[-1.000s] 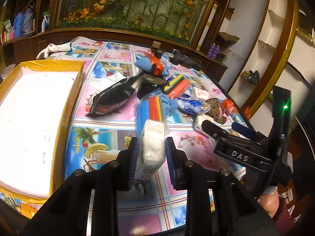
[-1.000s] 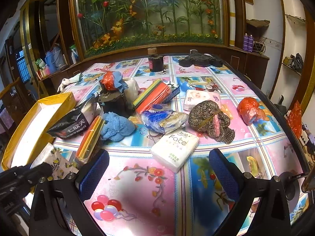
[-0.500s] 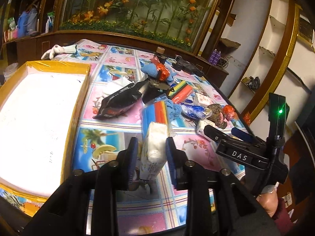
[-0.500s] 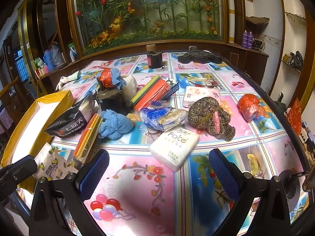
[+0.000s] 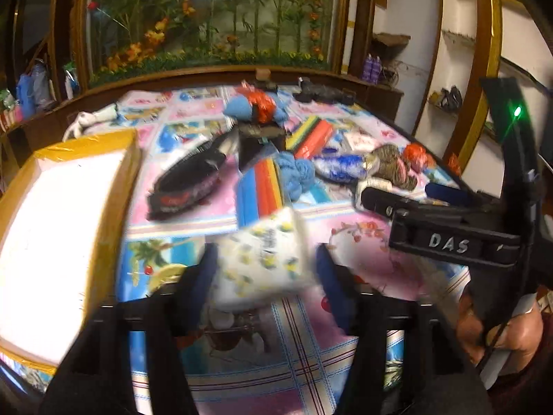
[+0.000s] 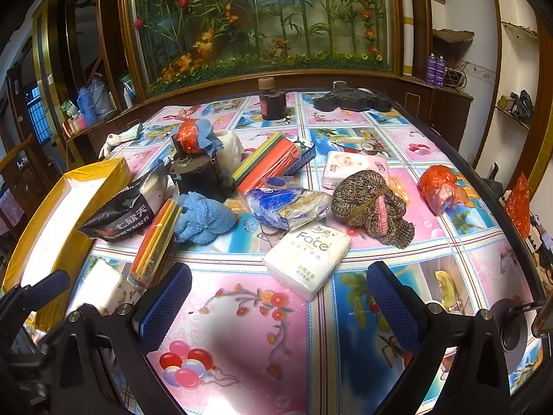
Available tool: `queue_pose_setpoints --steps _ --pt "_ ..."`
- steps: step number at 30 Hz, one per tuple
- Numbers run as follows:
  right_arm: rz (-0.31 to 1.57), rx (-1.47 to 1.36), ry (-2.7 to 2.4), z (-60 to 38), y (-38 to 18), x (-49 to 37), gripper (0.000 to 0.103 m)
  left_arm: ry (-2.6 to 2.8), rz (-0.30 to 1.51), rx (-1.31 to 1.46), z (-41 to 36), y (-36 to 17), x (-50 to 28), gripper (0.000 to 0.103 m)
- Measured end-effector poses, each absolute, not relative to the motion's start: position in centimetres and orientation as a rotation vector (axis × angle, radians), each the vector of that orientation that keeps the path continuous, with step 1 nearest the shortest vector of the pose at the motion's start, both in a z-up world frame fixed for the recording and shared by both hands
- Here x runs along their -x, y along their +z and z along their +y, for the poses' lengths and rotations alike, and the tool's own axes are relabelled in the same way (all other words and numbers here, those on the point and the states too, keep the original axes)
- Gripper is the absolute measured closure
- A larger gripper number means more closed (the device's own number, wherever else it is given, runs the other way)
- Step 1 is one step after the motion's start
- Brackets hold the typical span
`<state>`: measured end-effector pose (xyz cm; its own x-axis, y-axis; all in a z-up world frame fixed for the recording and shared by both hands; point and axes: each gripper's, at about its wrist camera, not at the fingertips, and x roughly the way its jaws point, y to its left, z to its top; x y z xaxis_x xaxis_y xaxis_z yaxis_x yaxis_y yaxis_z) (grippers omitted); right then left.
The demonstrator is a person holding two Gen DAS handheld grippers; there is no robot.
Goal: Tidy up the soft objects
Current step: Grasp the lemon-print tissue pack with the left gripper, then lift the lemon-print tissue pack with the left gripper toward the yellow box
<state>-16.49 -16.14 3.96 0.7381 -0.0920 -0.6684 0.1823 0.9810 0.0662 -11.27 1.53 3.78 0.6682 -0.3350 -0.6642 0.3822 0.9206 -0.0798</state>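
A white tissue pack with yellow flowers sits tilted and blurred between the jaws of my left gripper, which stand wider than the pack; it looks loose. It also shows in the right wrist view. The yellow-rimmed white box lies to its left. My right gripper is open and empty, just short of a white "Face" tissue pack. Behind lie a blue cloth, a knitted hat and a blue-white bag.
The flowered table also holds a black snack bag, coloured sponge packs, a pink tissue pack, an orange bag, a dark jar and a black device. A wooden planter ledge bounds the far side.
My left gripper's jaws have spread apart and the flowered tissue pack has turned from edge-on to flat and tilted. The left view swung toward the table. The right gripper barely moved.
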Motion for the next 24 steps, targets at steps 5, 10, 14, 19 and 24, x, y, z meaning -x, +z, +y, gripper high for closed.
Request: queue_pose_setpoints --steps 5,10,14,19,24 --pt "0.73 -0.129 -0.152 -16.2 3.9 16.5 0.001 -0.431 0.724 -0.067 1.7 3.9 11.5 0.088" --pt "0.738 -0.127 -0.153 -16.3 3.9 16.3 0.001 -0.452 0.721 -0.003 2.9 4.7 11.8 0.101" --pt "0.738 -0.129 -0.152 -16.2 3.8 16.3 0.001 -0.464 0.724 0.088 4.6 5.3 11.6 0.101" --pt "0.738 -0.13 -0.151 -16.2 3.9 16.4 0.001 -0.452 0.767 0.218 7.0 5.3 10.7 0.086" --pt "0.734 -0.135 -0.146 -16.3 3.9 16.4 0.001 -0.429 0.806 0.288 7.9 4.6 10.4 0.059"
